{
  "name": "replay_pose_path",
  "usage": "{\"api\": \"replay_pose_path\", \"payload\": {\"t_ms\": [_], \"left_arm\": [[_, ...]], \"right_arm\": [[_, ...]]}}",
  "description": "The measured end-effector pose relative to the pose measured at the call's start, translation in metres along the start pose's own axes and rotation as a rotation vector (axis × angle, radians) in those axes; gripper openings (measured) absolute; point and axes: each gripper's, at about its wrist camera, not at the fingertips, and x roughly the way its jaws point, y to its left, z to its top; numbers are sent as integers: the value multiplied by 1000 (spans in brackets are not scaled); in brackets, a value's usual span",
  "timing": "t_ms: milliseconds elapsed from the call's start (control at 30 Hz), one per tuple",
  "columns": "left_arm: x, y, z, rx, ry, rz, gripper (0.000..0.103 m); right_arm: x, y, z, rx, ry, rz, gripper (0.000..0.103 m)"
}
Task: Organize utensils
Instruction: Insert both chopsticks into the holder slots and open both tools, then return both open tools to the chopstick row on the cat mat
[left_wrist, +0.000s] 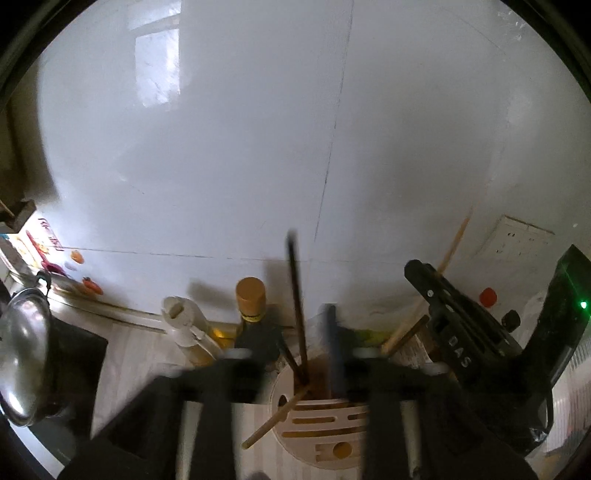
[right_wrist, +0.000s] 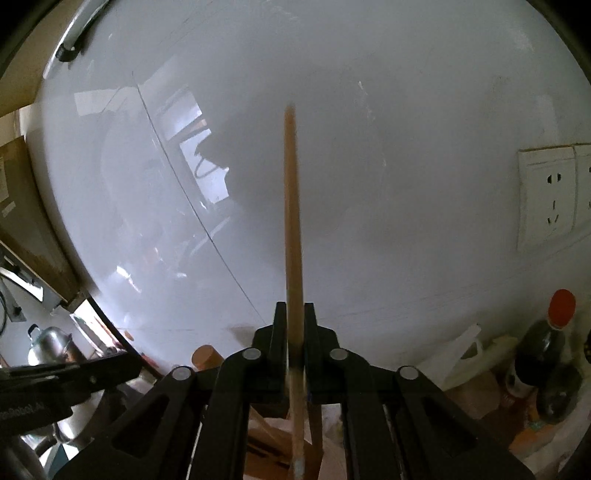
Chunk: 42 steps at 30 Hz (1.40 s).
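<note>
The left hand-held gripper (left_wrist: 301, 373) tilts down over a round pale utensil holder (left_wrist: 317, 424) that stands on the worktop (left_wrist: 125, 354) near the white wall. Its jaws are released and stand apart on either side of the holder's open well; nothing is pressed between them. In that well a dark chopstick (left_wrist: 297, 302) stands almost upright, its top blurred, and a dark blue stick (left_wrist: 334, 354) stands just right of it. A light wooden chopstick (left_wrist: 275, 419) leans out of the holder toward the near left. The near part of the holder's top is a slotted lid with a few round holes.

The right hand-held gripper (right_wrist: 295, 332) points nearly level toward the wall, to the right of the holder. It is clenched on a light wooden chopstick (right_wrist: 291, 221), which runs up and away between the two pads; in the left wrist view the same stick shows beyond the right gripper's black body.

Behind the holder, a dark bottle with a tan cap (left_wrist: 253, 314) stands against the wall with a white bottle (left_wrist: 184, 325) to its left. A steel kettle (left_wrist: 24, 350) sits at far left. A dark bottle with a red cap (right_wrist: 550, 347) stands at the right, below a wall socket (right_wrist: 546, 195).
</note>
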Motion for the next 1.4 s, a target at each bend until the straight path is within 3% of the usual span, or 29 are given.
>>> {"api": "replay_pose_path", "payload": {"t_ms": [33,67,167,267,433,533,733,1000,1067,1133,1167,1267,1400], "left_arm": [[-5,2,0,-10,-19,12,85],[-8,4,-1,-15,-30,23,90],[-21,9,-4,-19,-51,46,90],[-30,13,-11,-19,-68,80,102],[-40,18,-34,-21,-63,139,103],[-42,18,-52,-16,-47,140,103],[-33,5,-104,19,38,153,103],[3,-22,-185,77,209,206,103],[14,-25,-205,85,258,219,103],[24,-28,-227,86,309,222,103],[30,-29,-240,89,337,225,103],[41,-31,-269,93,391,239,103],[55,-40,-305,120,459,230,103]], "right_arm": [[-3,1,1,-1,-1,-4,24],[-6,3,1,-7,-5,-8,29],[-11,9,2,-22,4,-24,33],[-24,7,1,-9,28,-55,43],[-59,4,-10,6,69,-139,93],[-87,-6,-24,23,97,-185,103],[-136,-29,-60,39,127,-296,103],[-165,-83,-133,63,358,-371,103],[-166,-98,-159,98,443,-384,97],[-164,-114,-186,127,532,-388,70],[-162,-119,-197,136,569,-387,65],[-156,-138,-238,188,686,-356,62],[-151,-150,-274,201,766,-349,62]]}}
